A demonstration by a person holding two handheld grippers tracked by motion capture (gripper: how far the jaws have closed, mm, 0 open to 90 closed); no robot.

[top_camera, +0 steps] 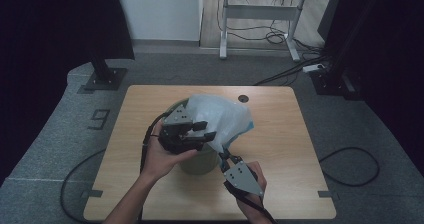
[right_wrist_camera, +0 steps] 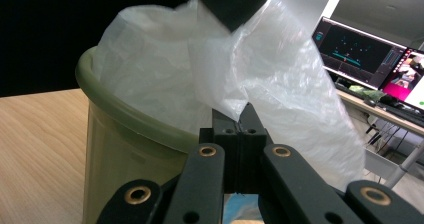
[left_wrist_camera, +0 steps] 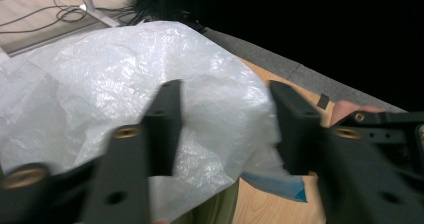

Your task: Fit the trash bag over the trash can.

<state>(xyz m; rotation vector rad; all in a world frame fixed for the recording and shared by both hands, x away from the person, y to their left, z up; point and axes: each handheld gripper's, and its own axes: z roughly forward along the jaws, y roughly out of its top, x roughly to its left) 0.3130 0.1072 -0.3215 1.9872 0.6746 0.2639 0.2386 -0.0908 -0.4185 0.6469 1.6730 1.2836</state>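
An olive-green bin (top_camera: 199, 160) stands mid-table with a white translucent plastic bag (top_camera: 222, 115) billowing out of its top. My left gripper (top_camera: 207, 130) hovers at the bag's near side, jaws open; in the left gripper view the bag (left_wrist_camera: 115, 84) lies just beyond the spread jaws of the left gripper (left_wrist_camera: 225, 104), which hold nothing. My right gripper (top_camera: 222, 153) sits to the bin's right, shut on the bag's lower edge. In the right gripper view the right gripper (right_wrist_camera: 239, 118) pinches the bag (right_wrist_camera: 270, 69) beside the bin's rim (right_wrist_camera: 130, 115).
The wooden table (top_camera: 280, 149) has bare surface on both sides of the bin. A blue strip of the bag (left_wrist_camera: 280, 184) hangs by the bin. Monitors (right_wrist_camera: 365, 51) stand on a desk off to the side. A white desk frame (top_camera: 260, 14) and floor cables (top_camera: 350, 166) lie beyond.
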